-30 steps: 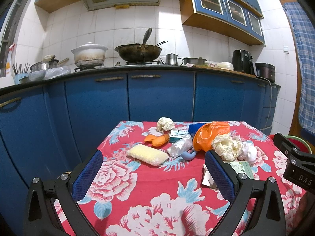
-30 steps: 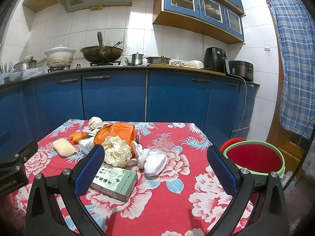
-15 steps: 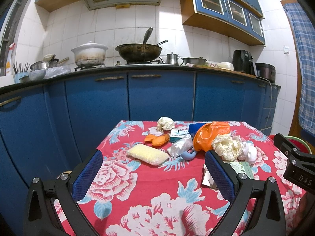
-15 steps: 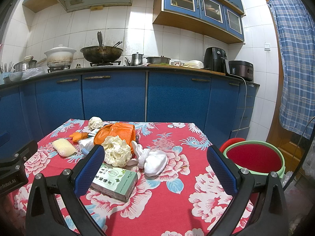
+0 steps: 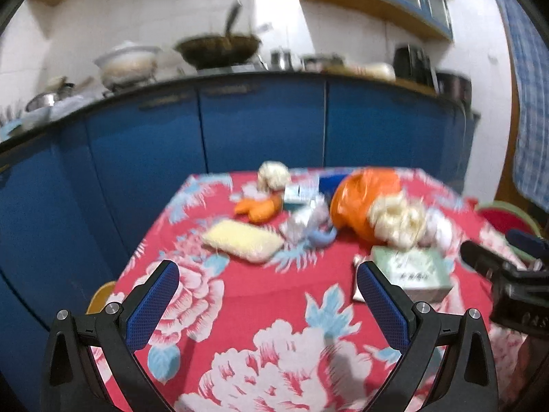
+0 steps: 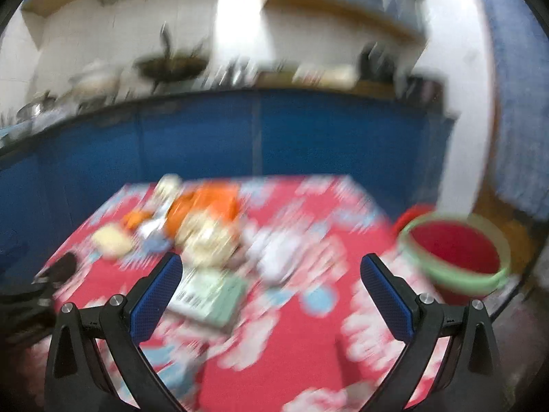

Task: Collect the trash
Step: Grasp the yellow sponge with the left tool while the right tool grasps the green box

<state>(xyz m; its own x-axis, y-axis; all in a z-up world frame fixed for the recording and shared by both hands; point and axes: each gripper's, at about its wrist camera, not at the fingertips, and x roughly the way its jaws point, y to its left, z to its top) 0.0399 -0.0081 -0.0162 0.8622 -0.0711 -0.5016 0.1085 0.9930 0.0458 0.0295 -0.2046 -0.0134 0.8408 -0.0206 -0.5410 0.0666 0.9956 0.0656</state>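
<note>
Trash lies heaped toward the far half of my floral surface [image 5: 260, 295], both views blurred. Beside the surface's right edge stands a red bin with a green rim [image 6: 453, 254]. An orange bag [image 5: 360, 199] tops the heap, a pale green box [image 5: 411, 271] nearest me. My left tool [image 5: 267, 302] and right tool [image 6: 271, 295] hover spread, holding nothing.

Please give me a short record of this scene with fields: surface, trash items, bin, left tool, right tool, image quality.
surface: table with red floral cloth
trash items: orange bag, yellow sponge, green box, crumpled paper
bin: red bucket with green rim, beside the table, to the right
left tool: left tool open, empty
right tool: right tool open, empty
image quality: both views blurred
</note>
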